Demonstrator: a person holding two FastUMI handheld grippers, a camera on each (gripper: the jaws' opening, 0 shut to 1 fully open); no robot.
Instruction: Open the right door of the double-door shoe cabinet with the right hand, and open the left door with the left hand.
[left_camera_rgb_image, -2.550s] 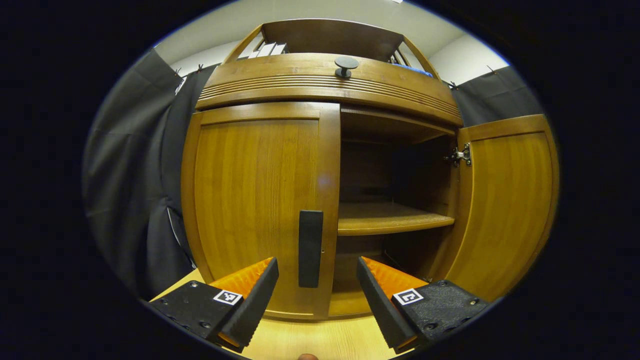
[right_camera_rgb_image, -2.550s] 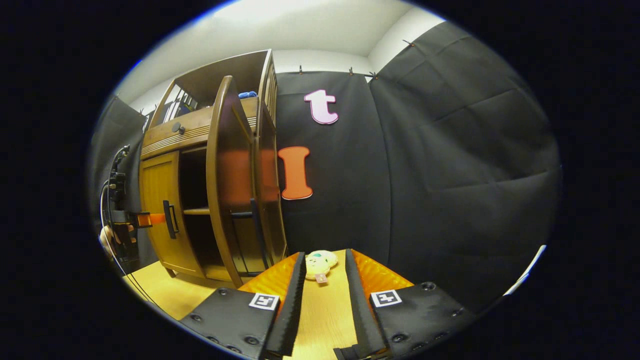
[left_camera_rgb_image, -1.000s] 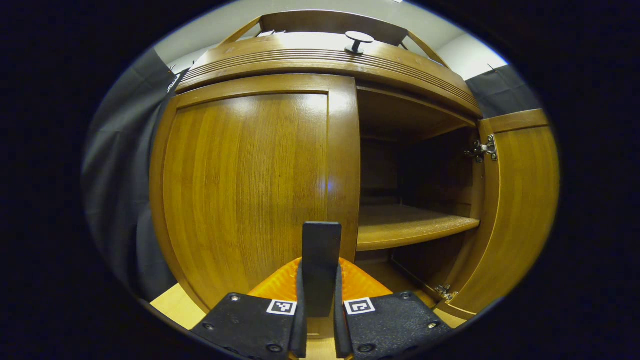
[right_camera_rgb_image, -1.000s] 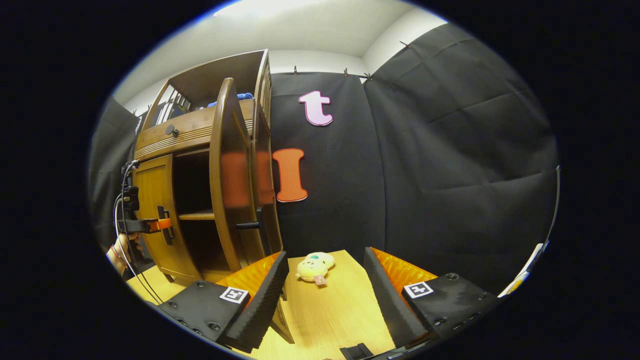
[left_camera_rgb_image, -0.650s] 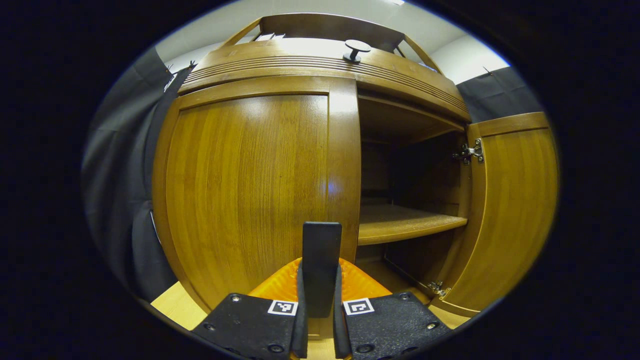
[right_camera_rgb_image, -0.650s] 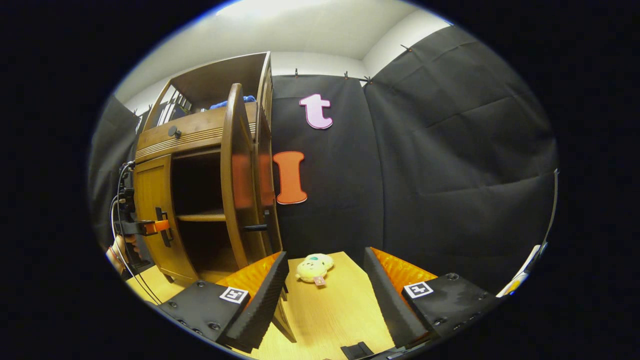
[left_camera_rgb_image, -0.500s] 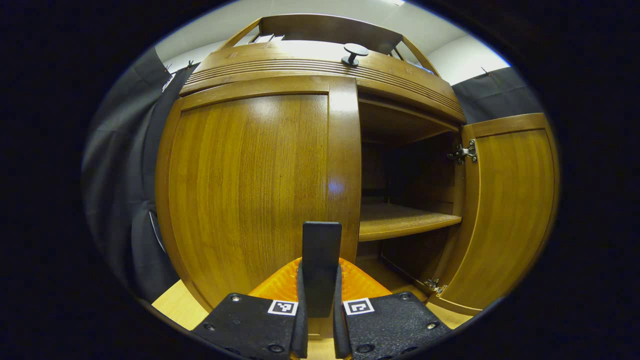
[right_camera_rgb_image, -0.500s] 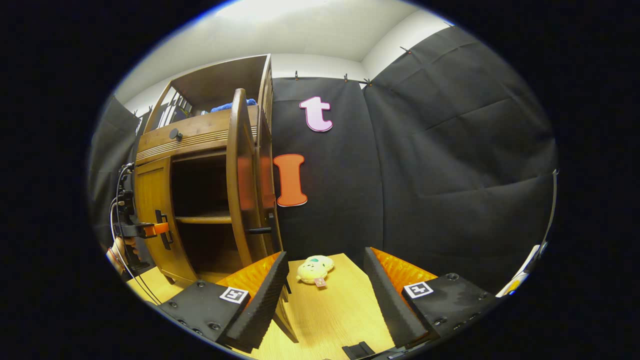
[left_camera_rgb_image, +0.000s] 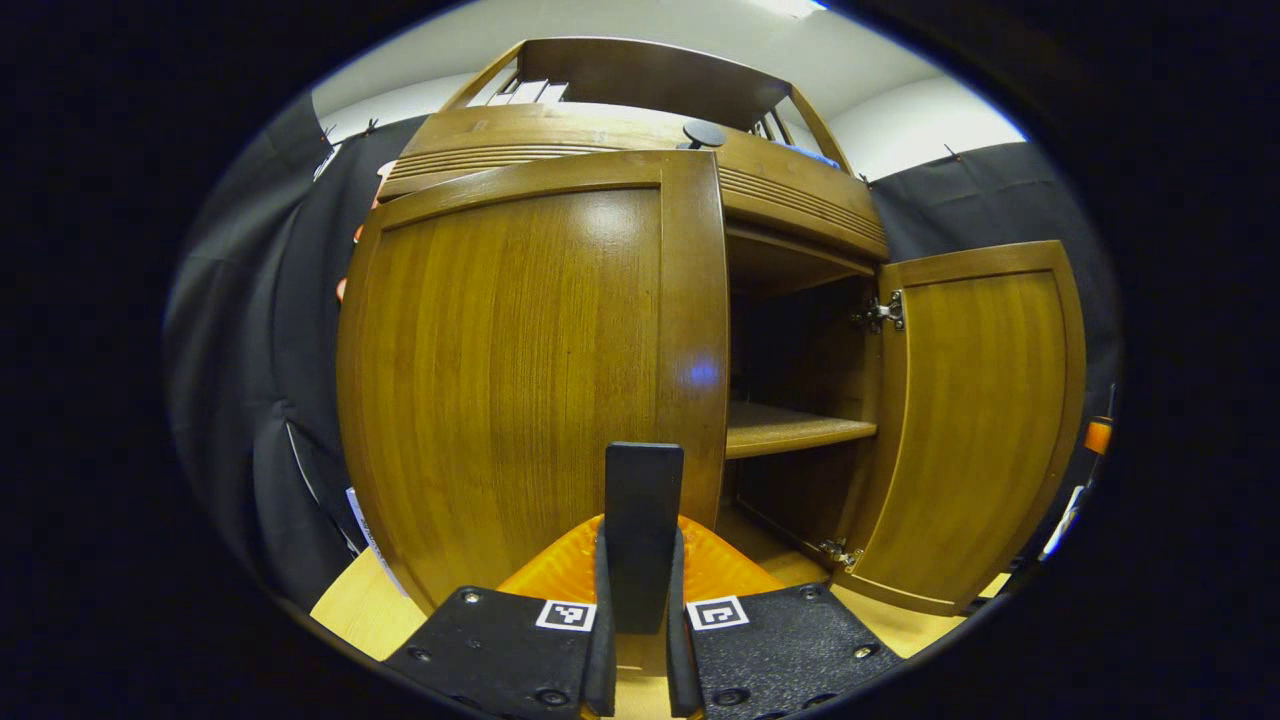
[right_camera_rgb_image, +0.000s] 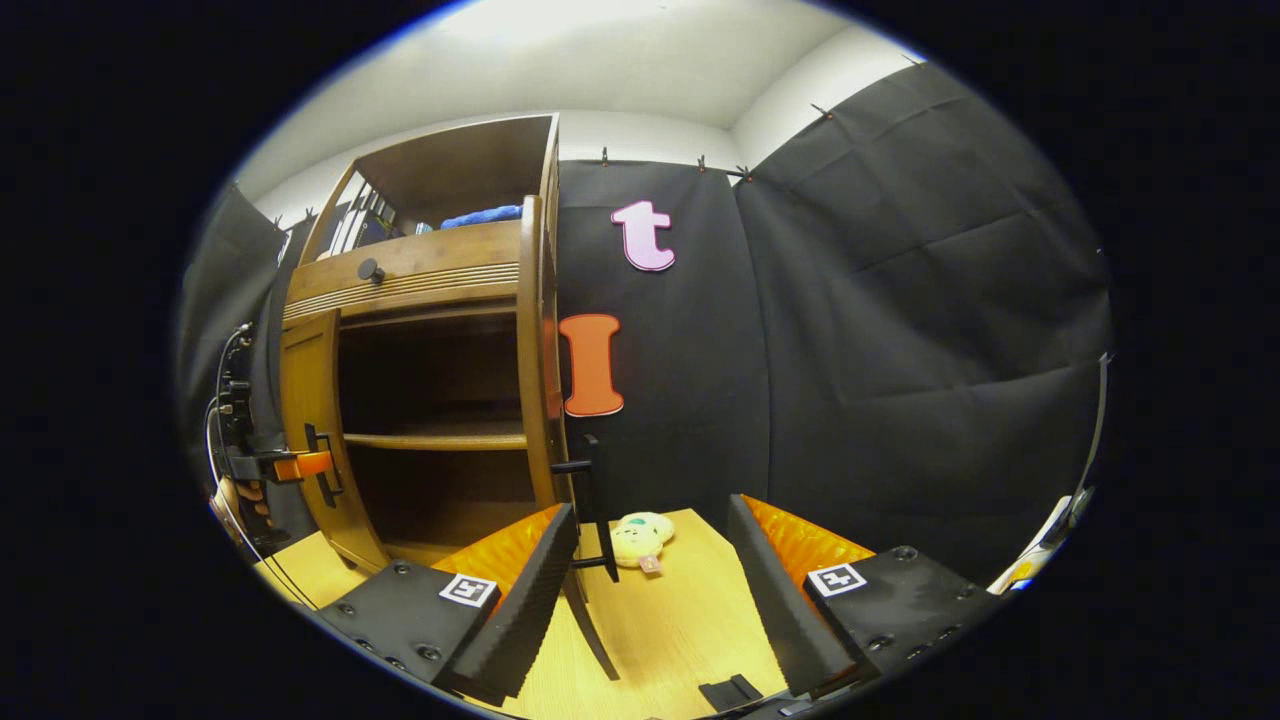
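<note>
Honestly nothing readable here, no words, brands or numbers on the shoe cabinet (left_camera_rgb_image: 520, 340) or the worktop (right_camera_rgb_image: 660, 620). Only signs are the little black-and-white square marker tags on the left claw (left_camera_rgb_image: 634, 640) and right claw (right_camera_rgb_image: 650, 600), and those are just coded patterns, not text

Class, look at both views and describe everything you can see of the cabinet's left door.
The left door is a glossy, brown wooden panel with a raised frame, standing upright. Its black vertical handle sits near the inner edge, and the left gripper is shut on it. In the right gripper view the door stands partly swung out from the cabinet front.
</note>
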